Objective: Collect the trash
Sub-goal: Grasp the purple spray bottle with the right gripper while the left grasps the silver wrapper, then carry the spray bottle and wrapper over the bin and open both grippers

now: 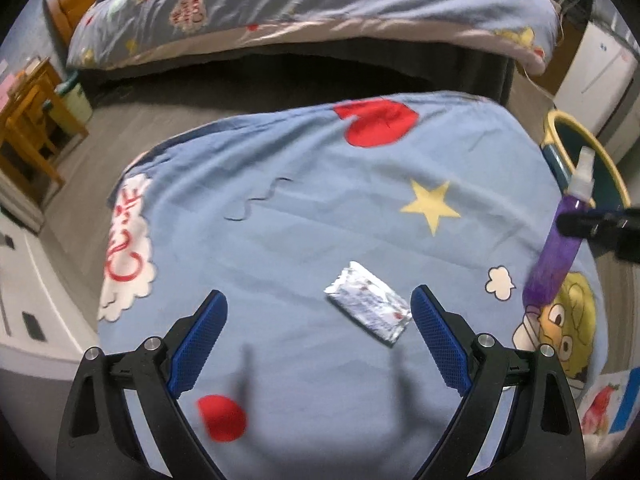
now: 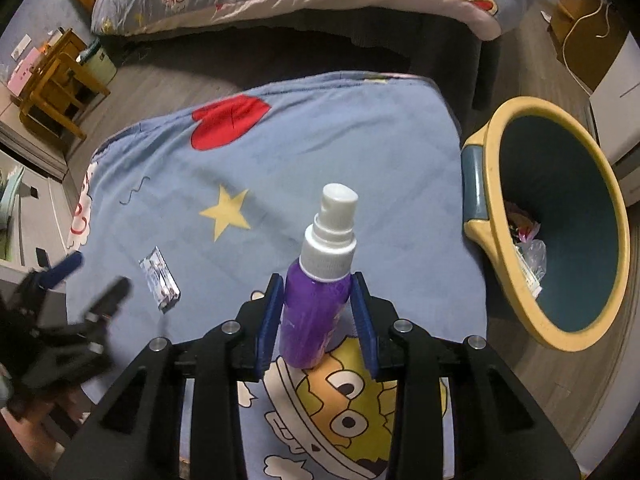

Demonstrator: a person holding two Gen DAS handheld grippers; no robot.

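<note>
A purple plastic spray bottle with a white pump cap is held upright between the blue ribbed pads of the right gripper, the pads pressed on its body just below the white collar; it is lifted clear of the blue cartoon-print cloth. The bottle is judged rigid, smooth and light, so some slip is possible; the grip on the cylindrical body is judged better than one on the narrow pump. A yellow-rimmed, teal-lined round bin stands just right of the cloth, with wrappers already seen inside. A small crinkled silver foil wrapper lies flat on the cloth, left of the bottle and well apart from the bin. The left gripper is held wide open above the cloth, nothing between its pads, with the wrapper just inside its right-hand finger. The wrapper is judged very light, thin and easily crushed; a pinch across its raised, crumpled edge is suggested.
</note>
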